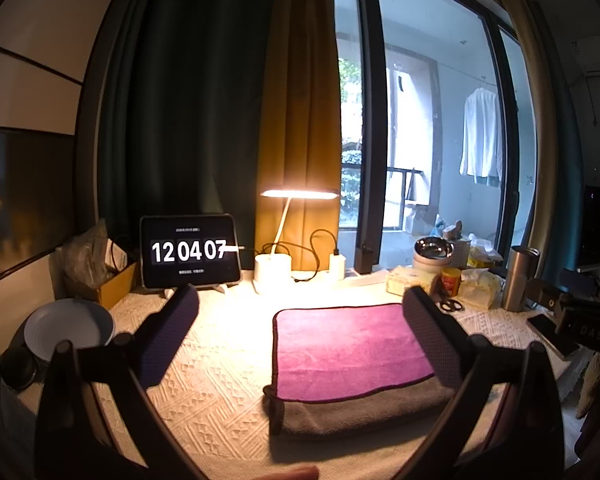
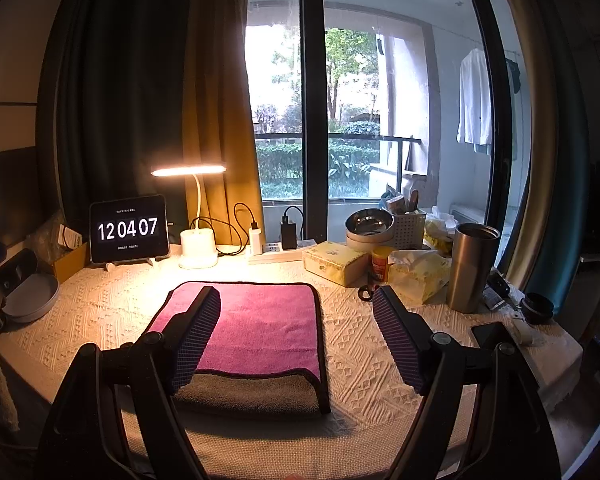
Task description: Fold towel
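A folded towel, magenta on top with a grey layer showing at its near edge, lies flat on the cream tablecloth; it shows in the left wrist view (image 1: pixel 348 344) and in the right wrist view (image 2: pixel 252 324). My left gripper (image 1: pixel 300 300) is open and empty, held above the cloth to the towel's left, its right finger over the towel's right part. My right gripper (image 2: pixel 296 300) is open and empty, its left finger over the towel's left part, its right finger beyond the towel's right edge. Neither gripper touches the towel.
At the back stand a tablet clock (image 2: pixel 129 229), a lit desk lamp (image 2: pixel 196 240) and a power strip (image 2: pixel 276 250). A steel tumbler (image 2: pixel 470 268), tissue box (image 2: pixel 336 262), bowls (image 2: pixel 370 226) and scissors (image 2: pixel 366 292) sit right. A grey plate (image 1: pixel 68 326) sits left.
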Available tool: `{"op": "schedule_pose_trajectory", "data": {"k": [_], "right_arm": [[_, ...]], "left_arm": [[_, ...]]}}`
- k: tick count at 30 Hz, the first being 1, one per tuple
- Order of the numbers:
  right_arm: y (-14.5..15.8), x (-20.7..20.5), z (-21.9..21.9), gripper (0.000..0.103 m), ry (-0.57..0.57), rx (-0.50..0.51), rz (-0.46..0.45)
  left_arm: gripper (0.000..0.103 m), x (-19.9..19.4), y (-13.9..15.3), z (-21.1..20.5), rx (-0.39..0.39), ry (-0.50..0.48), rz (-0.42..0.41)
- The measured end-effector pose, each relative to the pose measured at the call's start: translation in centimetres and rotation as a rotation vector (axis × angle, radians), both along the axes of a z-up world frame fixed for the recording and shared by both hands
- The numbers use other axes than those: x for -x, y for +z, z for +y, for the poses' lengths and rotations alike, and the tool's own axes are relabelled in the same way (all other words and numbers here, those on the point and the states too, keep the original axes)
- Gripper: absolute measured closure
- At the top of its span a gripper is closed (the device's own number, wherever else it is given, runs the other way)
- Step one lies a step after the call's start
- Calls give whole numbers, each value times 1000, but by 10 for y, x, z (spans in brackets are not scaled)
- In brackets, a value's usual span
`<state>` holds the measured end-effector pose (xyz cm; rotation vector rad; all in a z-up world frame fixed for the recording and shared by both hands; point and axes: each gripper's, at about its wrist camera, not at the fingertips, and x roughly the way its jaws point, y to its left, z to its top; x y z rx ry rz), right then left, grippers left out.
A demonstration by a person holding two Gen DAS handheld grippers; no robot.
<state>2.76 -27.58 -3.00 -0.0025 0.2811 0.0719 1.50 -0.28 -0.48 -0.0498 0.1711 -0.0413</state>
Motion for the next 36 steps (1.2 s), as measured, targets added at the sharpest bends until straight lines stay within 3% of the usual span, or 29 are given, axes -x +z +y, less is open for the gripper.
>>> {"op": "schedule_pose_trajectory", "data": {"k": [36], "right_arm": [[-10, -10, -5, 22, 1, -16, 37]], "left_arm": [[0, -18, -9, -7, -12, -3, 45]]}}
